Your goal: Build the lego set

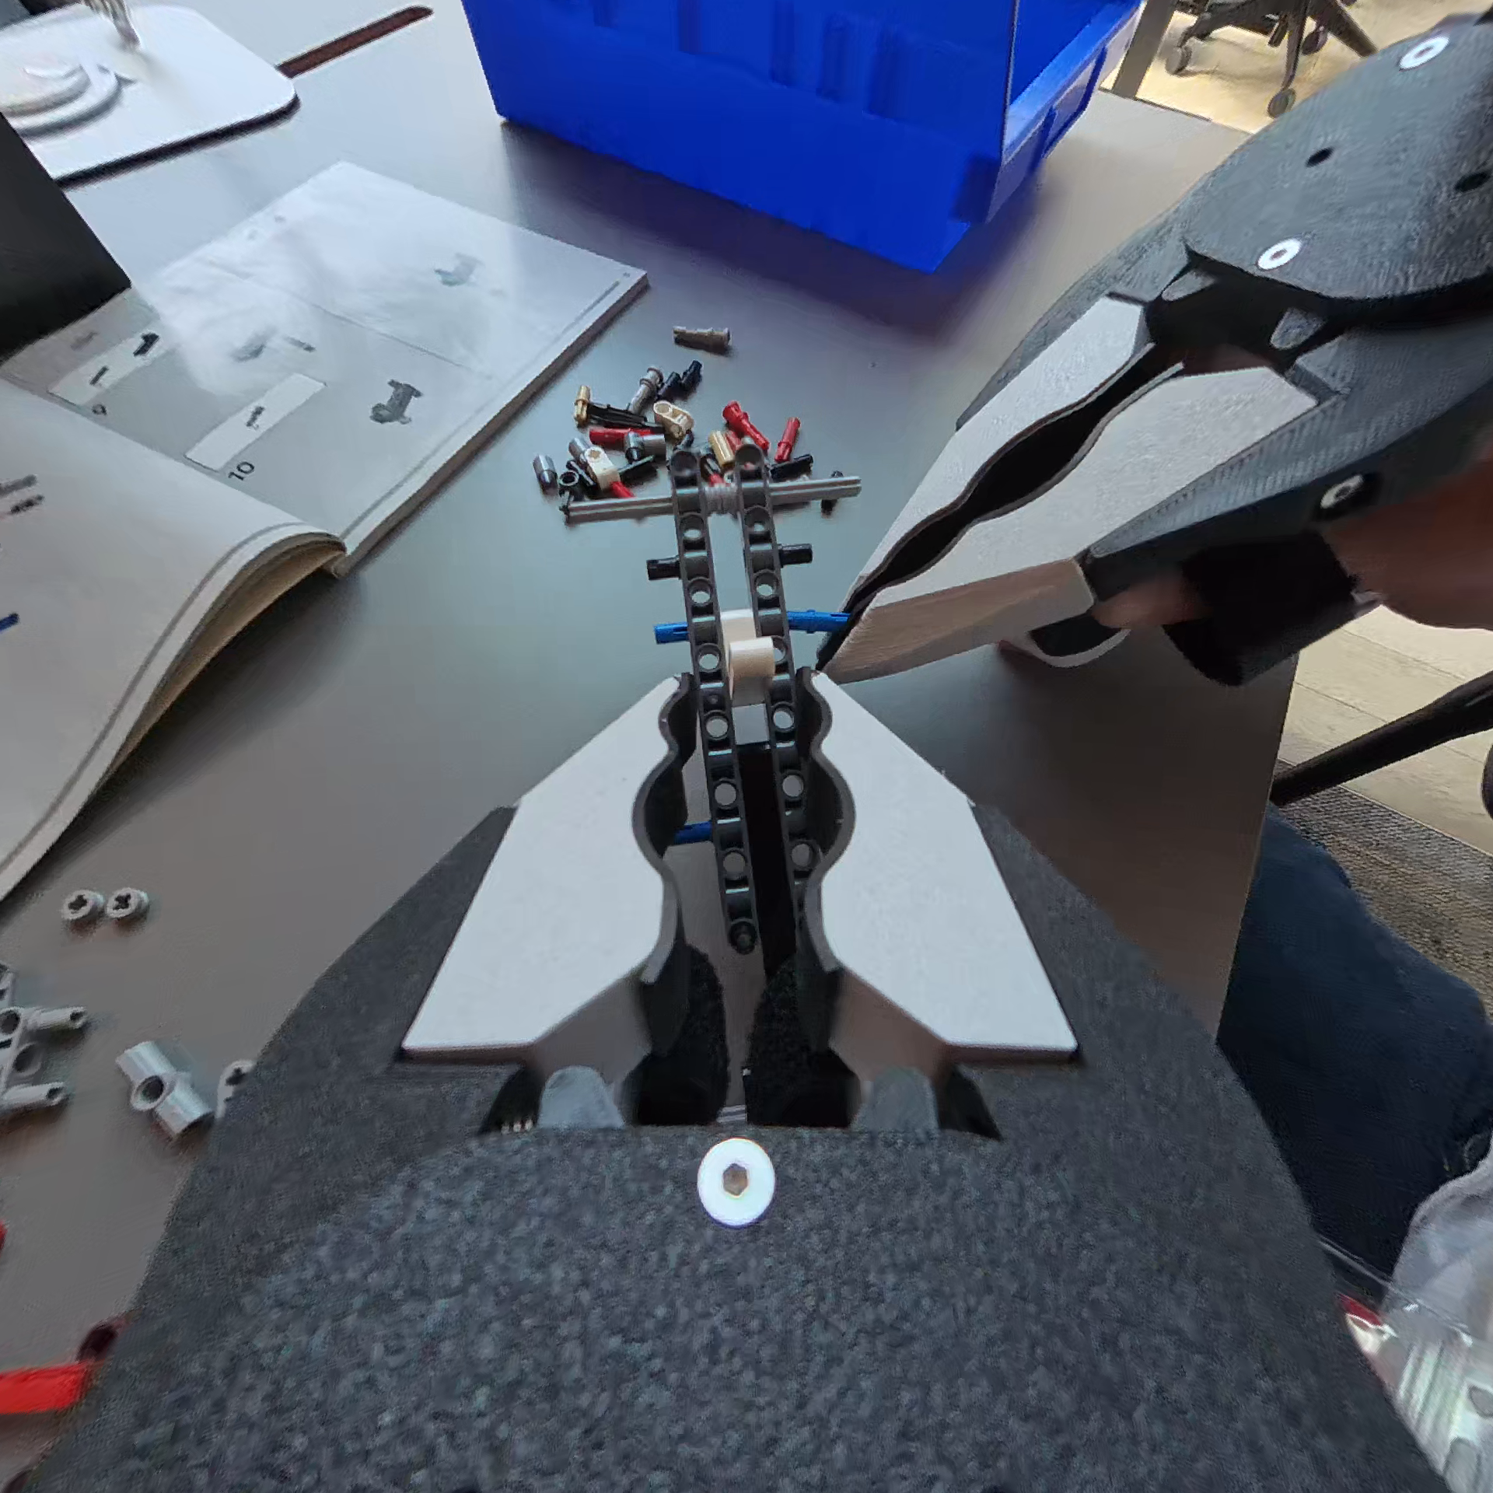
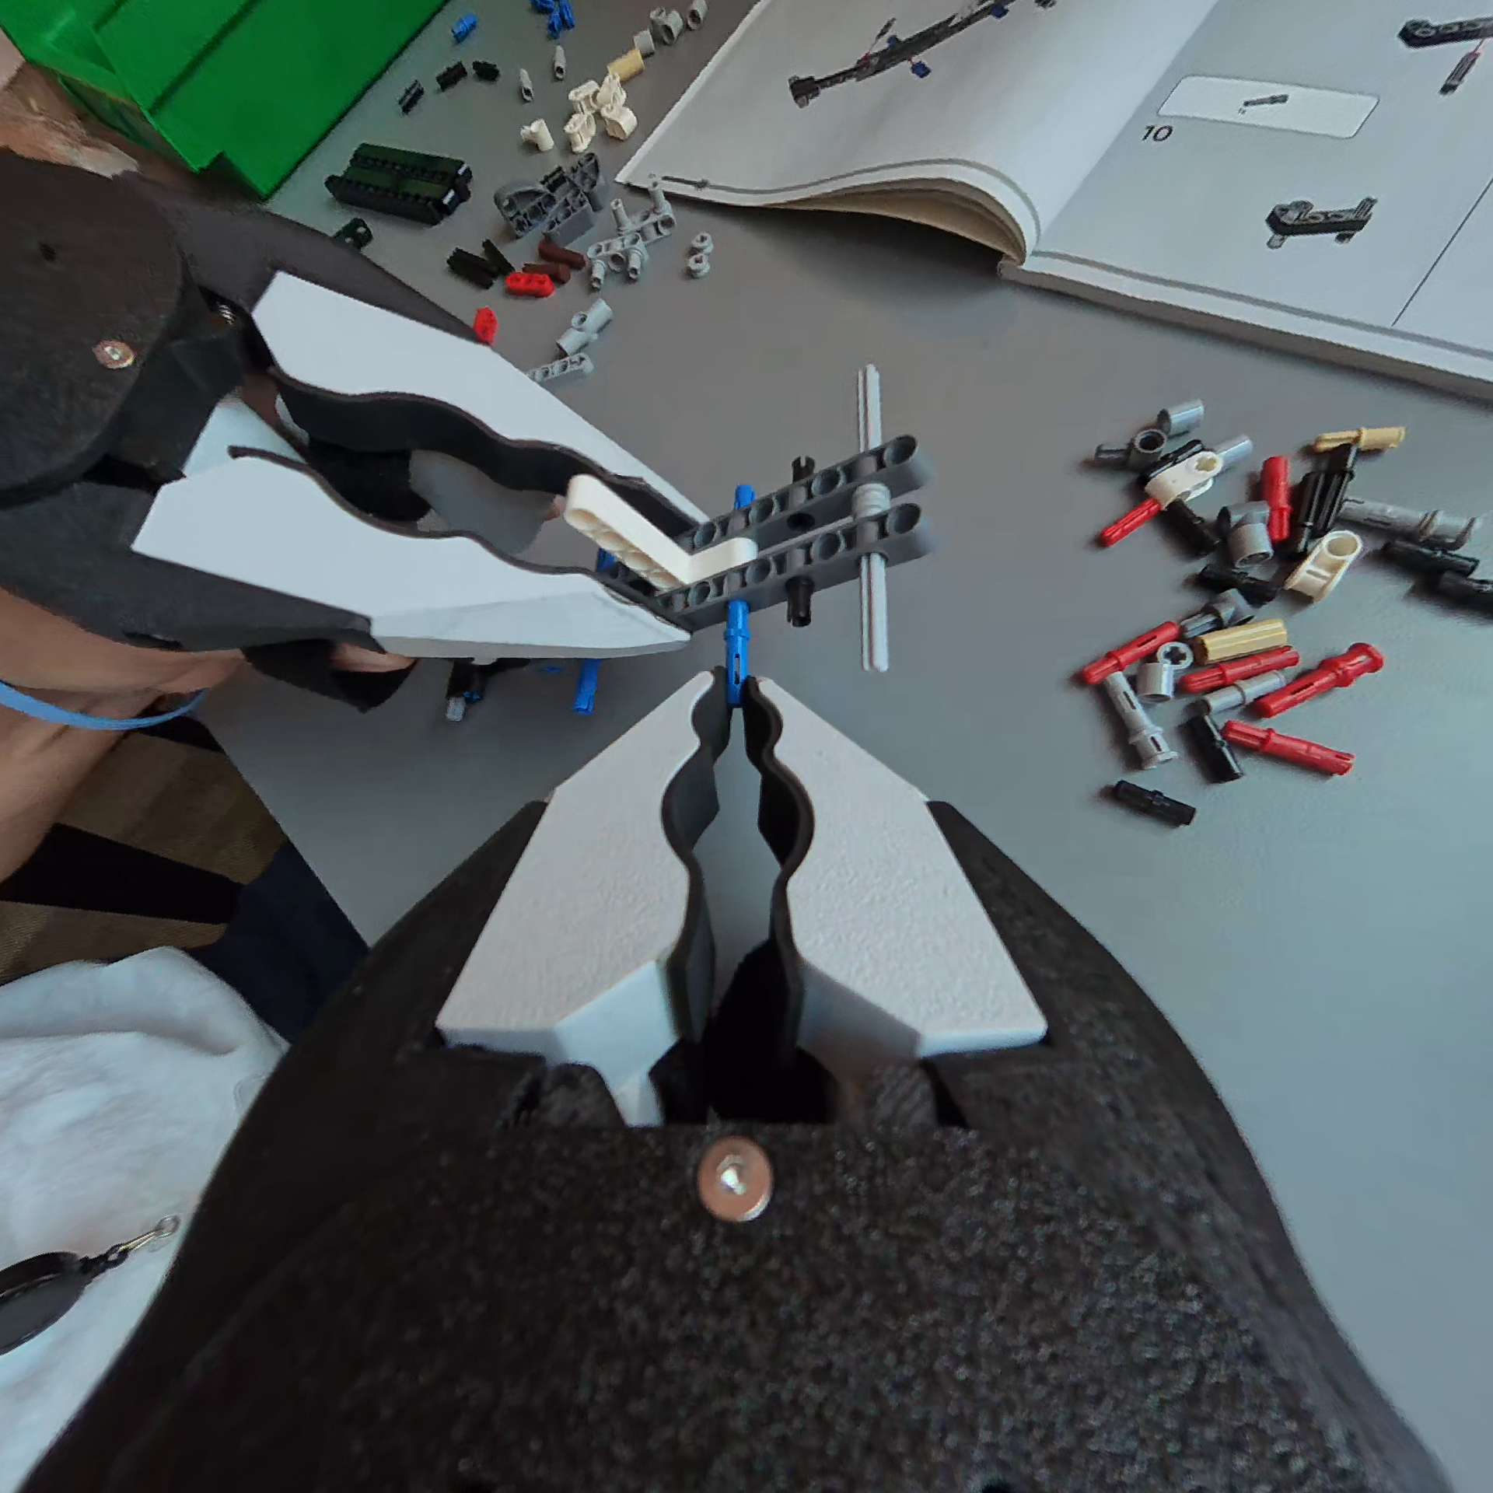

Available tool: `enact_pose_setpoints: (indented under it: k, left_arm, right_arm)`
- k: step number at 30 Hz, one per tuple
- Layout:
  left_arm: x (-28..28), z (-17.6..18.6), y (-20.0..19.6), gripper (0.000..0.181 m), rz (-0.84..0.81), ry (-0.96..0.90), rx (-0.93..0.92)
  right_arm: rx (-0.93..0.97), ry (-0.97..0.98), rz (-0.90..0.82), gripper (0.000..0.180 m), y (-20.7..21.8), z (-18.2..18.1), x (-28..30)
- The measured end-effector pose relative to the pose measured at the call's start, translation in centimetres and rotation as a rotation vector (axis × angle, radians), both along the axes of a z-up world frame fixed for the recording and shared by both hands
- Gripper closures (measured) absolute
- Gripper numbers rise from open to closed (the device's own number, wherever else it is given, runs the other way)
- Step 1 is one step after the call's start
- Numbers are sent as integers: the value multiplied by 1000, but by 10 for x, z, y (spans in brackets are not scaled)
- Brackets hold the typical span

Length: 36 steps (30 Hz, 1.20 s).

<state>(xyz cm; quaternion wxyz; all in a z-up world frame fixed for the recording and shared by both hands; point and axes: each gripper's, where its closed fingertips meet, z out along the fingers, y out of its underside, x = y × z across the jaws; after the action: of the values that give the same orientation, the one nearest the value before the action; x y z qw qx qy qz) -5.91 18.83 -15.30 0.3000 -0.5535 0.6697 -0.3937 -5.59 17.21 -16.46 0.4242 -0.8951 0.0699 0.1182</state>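
My left gripper [image 1: 745, 683] is shut on a lego assembly [image 1: 731, 614] of two long dark grey beams held side by side above the table. A white angled beam [image 1: 747, 654], black pins, a grey axle [image 1: 711, 499] and a blue pin [image 1: 816, 620] sit in it. The assembly also shows in the right wrist view [image 2: 808, 525], sticking out of the left gripper [image 2: 687, 626]. My right gripper [image 2: 733, 687] is shut on the outer end of the blue pin [image 2: 735, 646], which enters the near beam. In the left wrist view the right gripper [image 1: 836, 638] comes from the right.
A pile of loose red, black, grey and tan pins [image 2: 1244, 598] lies on the dark table [image 2: 969, 808]. An open instruction booklet [image 1: 283, 388] lies left. A blue bin [image 1: 808, 121] stands behind. A green bin [image 2: 226, 89] and more parts [image 2: 565, 210] lie far left. Only a small space, under 4 cm, lies between the two pairs of fingers.
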Motion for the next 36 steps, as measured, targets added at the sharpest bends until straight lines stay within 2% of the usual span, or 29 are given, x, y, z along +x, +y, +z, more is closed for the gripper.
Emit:
enact_pose_setpoints:
  k: [1, 13, 18, 36]
  left_arm:
    - [0, 2, 0, 158, -5, -8, 19]
    - [-10, 28, -7, 158, -137, -244, 488]
    - [-10, 32, -10, 159, -132, -276, 506]
    - [-7, 30, -17, 158, -176, -265, 679]
  right_arm:
    - [9, 22, 4, 178, 0, 1, -1]
    - [138, 231, 138, 178, -9, 20, -18]
    - [230, 239, 170, 178, -10, 26, -21]
    - [222, 255, 170, 178, -13, 16, -21]
